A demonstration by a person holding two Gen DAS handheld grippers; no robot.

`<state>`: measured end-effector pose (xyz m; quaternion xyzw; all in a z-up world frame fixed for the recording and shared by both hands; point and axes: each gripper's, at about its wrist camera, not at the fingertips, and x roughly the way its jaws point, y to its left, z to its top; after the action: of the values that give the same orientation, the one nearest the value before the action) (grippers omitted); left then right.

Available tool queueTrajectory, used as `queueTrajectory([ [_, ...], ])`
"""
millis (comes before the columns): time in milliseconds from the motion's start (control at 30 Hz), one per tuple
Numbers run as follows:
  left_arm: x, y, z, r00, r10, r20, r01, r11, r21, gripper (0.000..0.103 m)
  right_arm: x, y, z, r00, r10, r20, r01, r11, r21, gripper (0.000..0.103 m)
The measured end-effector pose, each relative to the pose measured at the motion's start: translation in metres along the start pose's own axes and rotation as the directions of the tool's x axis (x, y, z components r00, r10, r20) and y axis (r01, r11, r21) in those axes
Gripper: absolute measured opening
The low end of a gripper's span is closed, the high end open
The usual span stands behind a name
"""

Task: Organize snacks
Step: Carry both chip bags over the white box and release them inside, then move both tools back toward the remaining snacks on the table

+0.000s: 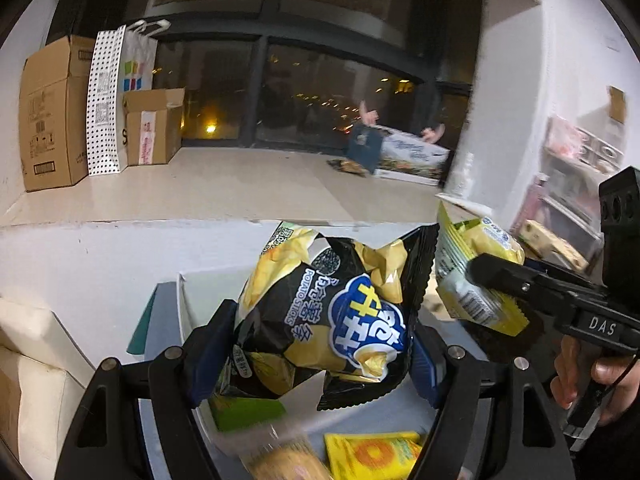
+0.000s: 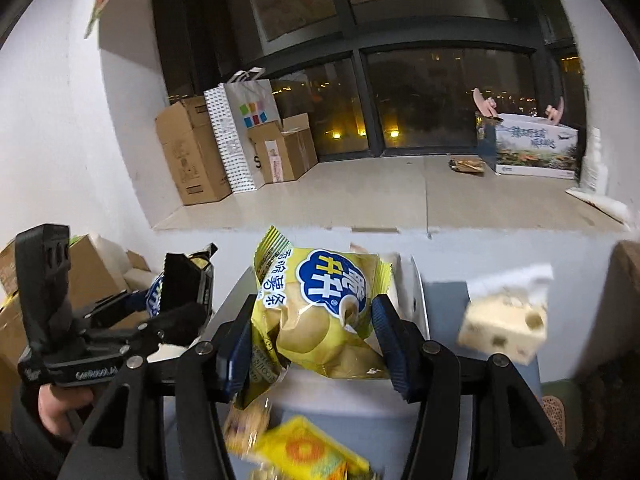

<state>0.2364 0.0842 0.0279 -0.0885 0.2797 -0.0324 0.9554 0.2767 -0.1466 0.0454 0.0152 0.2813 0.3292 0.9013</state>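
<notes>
A black-and-yellow potato sticks bag (image 1: 320, 312) hangs in the air, and my left gripper (image 1: 320, 356) is shut on it, blue pads pressing both sides. In the right wrist view this bag (image 2: 180, 280) and the left gripper (image 2: 176, 304) appear at the left, a hand below them. My right gripper (image 2: 316, 346) is shut on a yellow potato sticks bag (image 2: 320, 312), also lifted. From the left wrist view the yellow bag (image 1: 480, 276) and right gripper (image 1: 484, 280) sit at the right, close beside the black bag.
Below both bags lies a white bin (image 1: 188, 292) on a grey surface. There are loose packets: a yellow one with an orange ring (image 2: 308, 452) and a green one (image 1: 248, 412). A cheese-patterned box (image 2: 504, 328) stands right. Cardboard boxes (image 2: 192, 148) line the window ledge.
</notes>
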Motion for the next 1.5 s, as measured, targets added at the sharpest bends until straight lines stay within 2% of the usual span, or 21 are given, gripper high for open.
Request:
queueTrajectory([
  [167,0.051,0.020,0.020,0.998,0.003,-0.063,-0.004,1.000,-0.015,0.081,0.068,-0.005,0.029,0.998,-0.013,-0.067,0.014,1.000,0.004,0.061],
  [333,0.086,0.030,0.020,0.993,0.034,-0.109,-0.035,0.999,-0.003,0.081,0.124,-0.016,0.031,0.988,-0.060,-0.144,0.061,0.998,0.001,0.061],
  [433,0.101,0.040,0.014,0.987,0.054,-0.149,-0.060,0.997,-0.039,0.089,0.146,-0.025,0.025,0.980,-0.081,-0.184,0.083,0.997,0.001,0.062],
  [467,0.106,0.042,0.012,0.984,0.067,-0.167,-0.075,0.996,-0.046,0.095,0.152,-0.029,0.023,0.977,-0.084,-0.194,0.087,0.996,0.006,0.064],
  [500,0.112,0.044,0.010,0.978,0.085,-0.193,-0.095,0.994,-0.045,0.103,0.157,-0.032,0.021,0.975,-0.085,-0.206,0.090,0.996,0.015,0.075],
  [533,0.117,0.045,0.007,0.971,0.097,-0.219,-0.109,0.993,-0.044,0.103,0.164,-0.037,0.018,0.972,-0.076,-0.222,0.085,0.996,0.034,0.086],
  [567,0.118,0.045,0.004,0.970,0.087,-0.226,-0.099,0.994,-0.043,0.103,0.168,-0.040,0.016,0.970,-0.067,-0.233,0.081,0.995,0.049,0.103],
  [633,0.118,0.045,-0.001,0.970,0.081,-0.229,-0.093,0.995,-0.040,0.103,0.169,-0.044,0.011,0.971,-0.071,-0.227,0.087,0.994,0.063,0.103],
  [800,0.113,0.046,-0.003,0.972,0.084,-0.221,-0.099,0.994,-0.057,0.103,0.163,-0.041,0.009,0.975,-0.080,-0.205,0.091,0.995,0.045,0.103],
  [1000,0.096,0.039,-0.005,0.978,0.068,-0.199,-0.079,0.996,-0.047,0.103,0.133,-0.033,0.011,0.989,-0.066,-0.136,0.073,0.996,0.048,0.103],
  [1233,0.036,0.008,-0.012,0.993,0.027,-0.111,-0.029,1.000,-0.012,0.103,0.059,-0.013,0.004,1.000,-0.007,-0.018,0.007,1.000,0.010,0.103],
  [1500,-0.051,-0.036,-0.044,1.000,0.009,0.014,-0.010,0.998,0.069,0.103,-0.036,0.005,-0.027,0.993,0.075,0.087,-0.076,0.997,0.005,0.103],
])
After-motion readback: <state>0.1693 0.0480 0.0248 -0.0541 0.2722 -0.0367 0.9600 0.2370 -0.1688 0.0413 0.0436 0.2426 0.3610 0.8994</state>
